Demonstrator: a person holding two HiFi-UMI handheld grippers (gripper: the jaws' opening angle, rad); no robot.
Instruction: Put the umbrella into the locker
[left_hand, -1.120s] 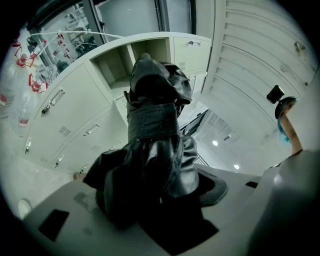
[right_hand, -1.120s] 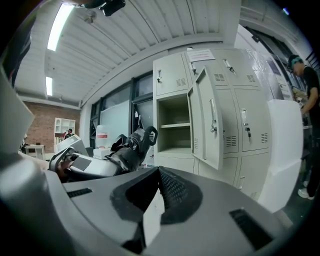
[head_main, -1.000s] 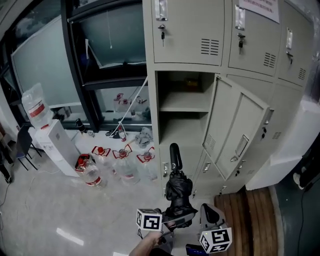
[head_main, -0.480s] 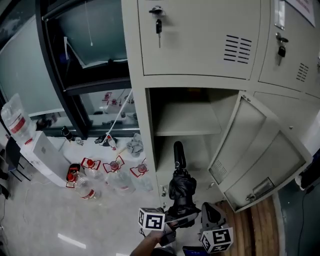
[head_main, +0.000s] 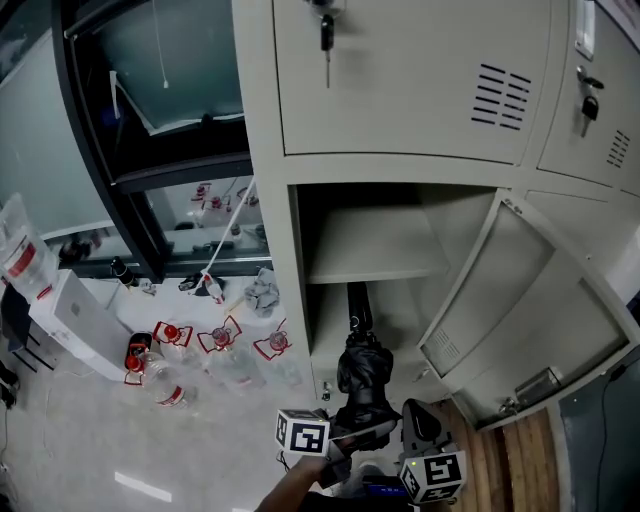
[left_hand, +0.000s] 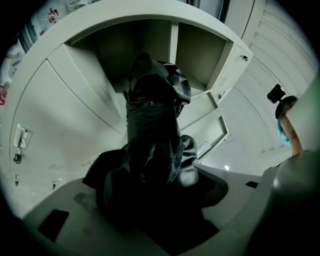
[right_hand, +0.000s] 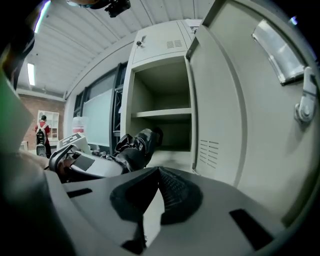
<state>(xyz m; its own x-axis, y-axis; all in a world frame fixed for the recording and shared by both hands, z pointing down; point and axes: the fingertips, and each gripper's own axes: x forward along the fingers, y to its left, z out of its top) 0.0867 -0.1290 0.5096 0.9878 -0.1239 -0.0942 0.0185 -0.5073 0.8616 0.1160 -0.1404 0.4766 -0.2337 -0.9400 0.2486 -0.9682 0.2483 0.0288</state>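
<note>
One open locker (head_main: 288, 290), one umbrella (head_main: 362, 375), two grippers, a cluster of water bottles (head_main: 222, 337).

The open locker has one shelf (head_main: 370, 245), which makes two compartments, and one door (head_main: 540, 320) swung out to its right. Two closed doors sit above it, one directly over it (head_main: 400, 80) and one up to the right (head_main: 615, 100). Each has one key (head_main: 327, 35) in its lock. Three vent grilles show, one per door. Below the locker are the left gripper (head_main: 350, 440) and the right gripper (head_main: 420, 422). On the floor to its left are at least four red-capped bottles; the exact number cannot be told. Farther left, one water dispenser (head_main: 80, 320) carries one jug (head_main: 20, 255).
</note>
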